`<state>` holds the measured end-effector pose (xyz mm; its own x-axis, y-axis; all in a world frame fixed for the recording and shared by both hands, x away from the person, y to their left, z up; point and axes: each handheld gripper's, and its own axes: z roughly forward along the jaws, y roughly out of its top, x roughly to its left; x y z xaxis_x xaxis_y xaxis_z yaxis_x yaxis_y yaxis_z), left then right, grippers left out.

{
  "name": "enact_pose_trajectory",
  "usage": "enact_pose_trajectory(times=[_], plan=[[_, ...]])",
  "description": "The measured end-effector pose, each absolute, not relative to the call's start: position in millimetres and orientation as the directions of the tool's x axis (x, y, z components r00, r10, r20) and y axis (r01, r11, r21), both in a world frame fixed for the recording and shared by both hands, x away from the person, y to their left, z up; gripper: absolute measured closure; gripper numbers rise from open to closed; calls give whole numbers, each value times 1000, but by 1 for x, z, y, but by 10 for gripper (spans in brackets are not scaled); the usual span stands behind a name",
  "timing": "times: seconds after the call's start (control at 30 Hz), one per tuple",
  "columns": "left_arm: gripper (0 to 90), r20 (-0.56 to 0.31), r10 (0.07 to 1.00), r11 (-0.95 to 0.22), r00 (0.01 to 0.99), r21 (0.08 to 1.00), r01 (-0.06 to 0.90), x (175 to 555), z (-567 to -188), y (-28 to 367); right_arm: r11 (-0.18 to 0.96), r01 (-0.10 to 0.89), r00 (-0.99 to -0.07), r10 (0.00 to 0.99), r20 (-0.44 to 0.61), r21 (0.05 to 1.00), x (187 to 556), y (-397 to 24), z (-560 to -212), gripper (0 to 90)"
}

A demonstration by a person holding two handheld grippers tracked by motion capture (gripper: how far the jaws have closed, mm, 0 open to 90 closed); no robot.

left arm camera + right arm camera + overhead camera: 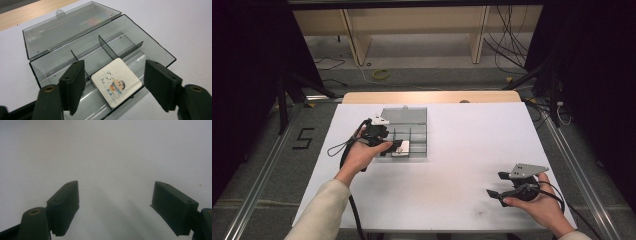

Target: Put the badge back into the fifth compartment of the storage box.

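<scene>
**Tile tilted on a divider, left jaws spread around it**

While the left hand-held gripper hangs over the near edge of the clear compartment box, its jaws stand wide apart with nothing held. A square cartoon tile lies between them, touched by neither pad as far as the left gripper view shows. The tile sits in the box's front row, seemingly propped across a divider, not flat on a compartment floor; exact seating hard to tell. Lid is thrown back, open, resting behind the box on the white surface.

Right hand-held gripper rests well apart near the surface's front right corner, jaws wide open, empty, over bare white.

Risks, as judged:
- Tile is thin and tilted. Closing on it off-square could flip it or push it down into a compartment.
- Jaw tips could catch the box's front wall or the divider on the way down, dragging the light box across the surface.
- Nothing steadies the box; the right hand is far off.
- Smooth tile edges may slip from the pads on lifting.
- An elbow swing back could knock the open lid.
</scene>
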<state>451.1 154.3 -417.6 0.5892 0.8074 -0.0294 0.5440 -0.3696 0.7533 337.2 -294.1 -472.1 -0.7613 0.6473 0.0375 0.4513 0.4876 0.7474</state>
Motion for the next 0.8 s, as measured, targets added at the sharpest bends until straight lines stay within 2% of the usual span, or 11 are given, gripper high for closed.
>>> enact_pose_trajectory(times=[0.37, 0.8], plan=[[236, 16, 780, -416, 626, 760, 499, 413, -429, 163, 485, 454, -761, 648, 42, 748, 337, -294, -472, 223], [214, 46, 797, -417, 603, 763, 493, 371, -450, 166, 487, 452, -762, 646, 41, 748, 337, -294, -472, 221]])
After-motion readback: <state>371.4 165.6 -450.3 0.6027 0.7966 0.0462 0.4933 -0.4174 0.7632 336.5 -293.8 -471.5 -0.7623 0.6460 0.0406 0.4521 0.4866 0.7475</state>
